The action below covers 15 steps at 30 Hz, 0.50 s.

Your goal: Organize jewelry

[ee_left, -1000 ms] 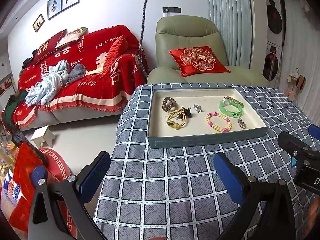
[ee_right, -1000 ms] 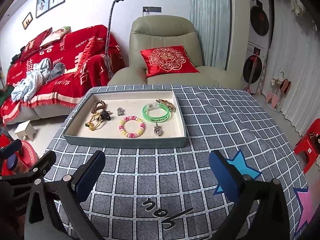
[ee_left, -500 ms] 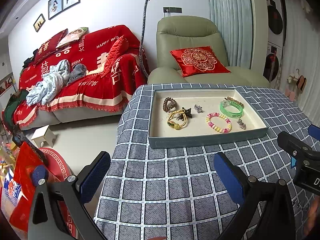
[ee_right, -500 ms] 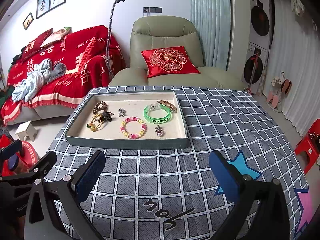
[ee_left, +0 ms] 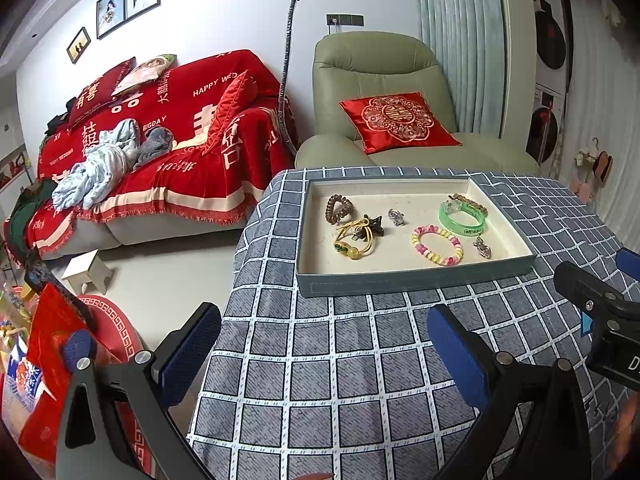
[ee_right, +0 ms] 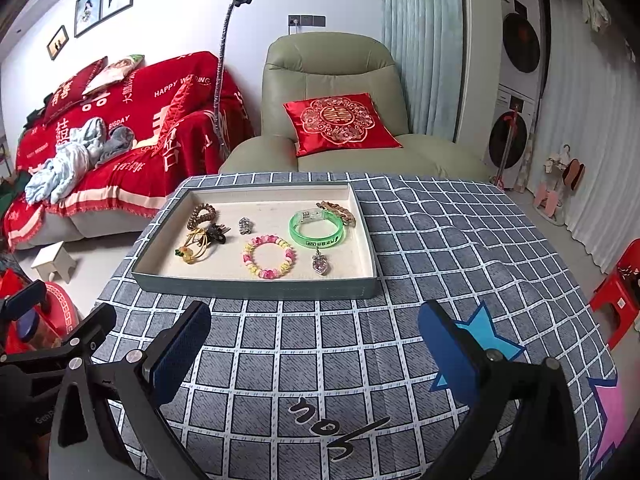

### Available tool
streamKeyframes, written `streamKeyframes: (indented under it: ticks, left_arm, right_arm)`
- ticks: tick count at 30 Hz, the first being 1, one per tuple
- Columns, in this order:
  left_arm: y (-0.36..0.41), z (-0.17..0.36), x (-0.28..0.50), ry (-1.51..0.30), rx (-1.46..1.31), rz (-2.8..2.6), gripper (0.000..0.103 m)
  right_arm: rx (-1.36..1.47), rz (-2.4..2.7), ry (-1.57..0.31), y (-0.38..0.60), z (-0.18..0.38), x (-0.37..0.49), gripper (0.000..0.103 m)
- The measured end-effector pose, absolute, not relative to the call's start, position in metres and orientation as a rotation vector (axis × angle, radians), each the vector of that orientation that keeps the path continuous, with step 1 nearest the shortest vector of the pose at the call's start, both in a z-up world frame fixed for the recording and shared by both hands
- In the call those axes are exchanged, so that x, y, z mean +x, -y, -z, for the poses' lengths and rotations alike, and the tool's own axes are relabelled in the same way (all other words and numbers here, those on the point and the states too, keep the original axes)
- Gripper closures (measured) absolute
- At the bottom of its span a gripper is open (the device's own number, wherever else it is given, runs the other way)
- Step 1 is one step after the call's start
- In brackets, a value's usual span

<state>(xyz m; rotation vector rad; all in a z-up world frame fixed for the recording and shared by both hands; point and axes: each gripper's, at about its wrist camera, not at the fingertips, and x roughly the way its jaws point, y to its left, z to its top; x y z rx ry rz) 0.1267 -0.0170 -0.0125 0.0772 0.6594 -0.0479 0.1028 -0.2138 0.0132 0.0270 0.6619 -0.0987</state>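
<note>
Checked tablecloth (ee_right: 320, 344) under both hand-held grippers, L (ee_left: 324, 344) & R (ee_right: 316, 340), jaws wide apart, empty, facing tray (ee_right: 256, 286).

Beyond the checked grey tablecloth (ee_right: 440, 240) we see a green recliner (ee_right: 332, 80) bearing a red embroidered cushion (ee_right: 338, 122). To its left we find a sofa under a red throw (ee_left: 192, 132) with pale blue clothes (ee_left: 100, 164) heaped on it, framed pictures (ee_left: 128, 0) on the wall above, and a small white stool (ee_left: 86, 270) on the floor. At far right we make out a red plastic stool (ee_right: 618, 292).
</note>
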Motion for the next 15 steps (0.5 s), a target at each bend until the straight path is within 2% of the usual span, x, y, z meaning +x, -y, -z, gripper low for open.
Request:
streamKeyframes:
  ticks: [15]
  left_arm:
    - [0.0169, 0.0127, 0.1268, -0.661, 0.075, 0.048, 0.000]
  right_arm:
    - [0.028, 0.096, -0.661, 0.2130, -0.0144, 0.1032, 0.000]
